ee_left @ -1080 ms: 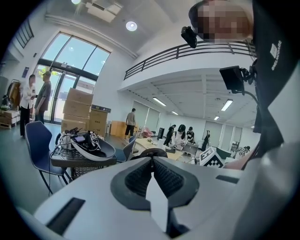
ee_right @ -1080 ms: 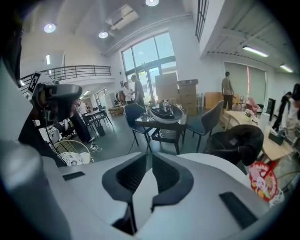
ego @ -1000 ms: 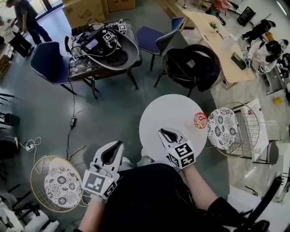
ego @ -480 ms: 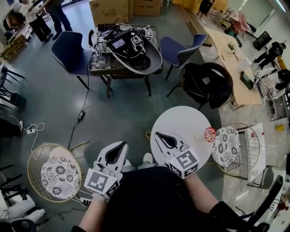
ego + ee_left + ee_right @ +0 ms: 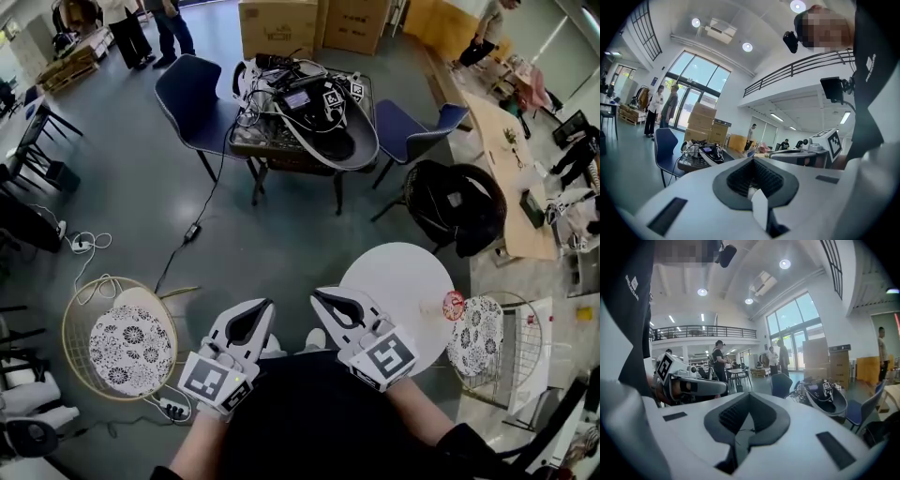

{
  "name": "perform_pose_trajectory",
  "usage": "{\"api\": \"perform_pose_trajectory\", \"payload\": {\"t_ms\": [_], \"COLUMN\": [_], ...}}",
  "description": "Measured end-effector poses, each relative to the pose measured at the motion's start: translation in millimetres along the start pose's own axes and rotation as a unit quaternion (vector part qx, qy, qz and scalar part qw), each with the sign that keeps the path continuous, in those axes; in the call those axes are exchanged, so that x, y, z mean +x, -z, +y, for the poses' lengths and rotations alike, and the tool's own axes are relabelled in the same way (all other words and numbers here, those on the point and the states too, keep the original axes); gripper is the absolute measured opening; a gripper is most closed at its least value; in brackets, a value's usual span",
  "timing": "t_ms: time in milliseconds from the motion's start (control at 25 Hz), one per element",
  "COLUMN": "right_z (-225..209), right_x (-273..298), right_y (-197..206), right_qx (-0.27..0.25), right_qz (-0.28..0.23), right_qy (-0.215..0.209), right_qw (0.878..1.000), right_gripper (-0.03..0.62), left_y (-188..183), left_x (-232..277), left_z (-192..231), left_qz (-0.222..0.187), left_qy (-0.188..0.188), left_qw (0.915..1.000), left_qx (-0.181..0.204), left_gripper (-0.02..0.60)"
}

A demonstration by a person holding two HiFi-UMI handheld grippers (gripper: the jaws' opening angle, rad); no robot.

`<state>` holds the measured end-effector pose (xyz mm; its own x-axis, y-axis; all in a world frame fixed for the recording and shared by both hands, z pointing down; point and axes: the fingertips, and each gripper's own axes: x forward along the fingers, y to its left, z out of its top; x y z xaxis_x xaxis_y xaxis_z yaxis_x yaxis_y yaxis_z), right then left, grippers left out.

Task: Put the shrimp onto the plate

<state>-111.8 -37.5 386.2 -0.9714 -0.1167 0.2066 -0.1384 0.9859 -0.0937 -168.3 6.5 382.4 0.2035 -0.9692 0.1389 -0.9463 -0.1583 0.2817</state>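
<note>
A small red and pink round thing (image 5: pixel 454 305) lies at the right edge of the white round table (image 5: pixel 398 281); it is too small to tell whether it is the shrimp or the plate. My right gripper (image 5: pixel 321 296) is held in front of my body at the table's left edge, far from that thing, shut and empty. My left gripper (image 5: pixel 260 307) hangs beside it over the floor, left of the table, also shut with nothing in it. Both gripper views look level across the hall, with the left gripper (image 5: pixel 752 160) and right gripper (image 5: pixel 749 396) showing closed jaws.
Two wire-frame chairs with patterned cushions stand at the left (image 5: pixel 127 339) and at the right (image 5: pixel 473 336) of me. Ahead is a cluttered table (image 5: pixel 305 117) with cables and gear, blue chairs (image 5: pixel 192 89), a black chair (image 5: pixel 455 206), and cardboard boxes (image 5: pixel 281 26). People stand far off.
The head view has swung left and up, so the white table and red thing now sit lower right. The right gripper has come off the table top to its left edge, nearer the left gripper.
</note>
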Motion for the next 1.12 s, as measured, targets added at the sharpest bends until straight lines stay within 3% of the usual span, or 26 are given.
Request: {"api": "perform_pose_trajectory", "payload": {"t_ms": [280,520,1120], "right_z": [39,54,49], "right_x": [25,37,56], "right_y": [-25,-37,-33], "right_qx": [-0.006,-0.019,-0.017], "right_qz": [-0.03,-0.047,-0.045], "right_qy": [-0.064,-0.095,-0.087], "right_qw": [0.997,0.994,0.995], "right_gripper": [0.015,0.015,0.015], "left_y": [-14,-19,-22], "left_x": [-29,-42,-48], "left_z": [18,30,49], "left_qz": [-0.027,-0.039,-0.05], "left_qy": [-0.031,-0.044,-0.05], "left_qw": [0.9991,0.9982,0.9975], "left_qx": [-0.002,0.002,-0.001], "left_gripper": [0.006,0.006,0.006]}}
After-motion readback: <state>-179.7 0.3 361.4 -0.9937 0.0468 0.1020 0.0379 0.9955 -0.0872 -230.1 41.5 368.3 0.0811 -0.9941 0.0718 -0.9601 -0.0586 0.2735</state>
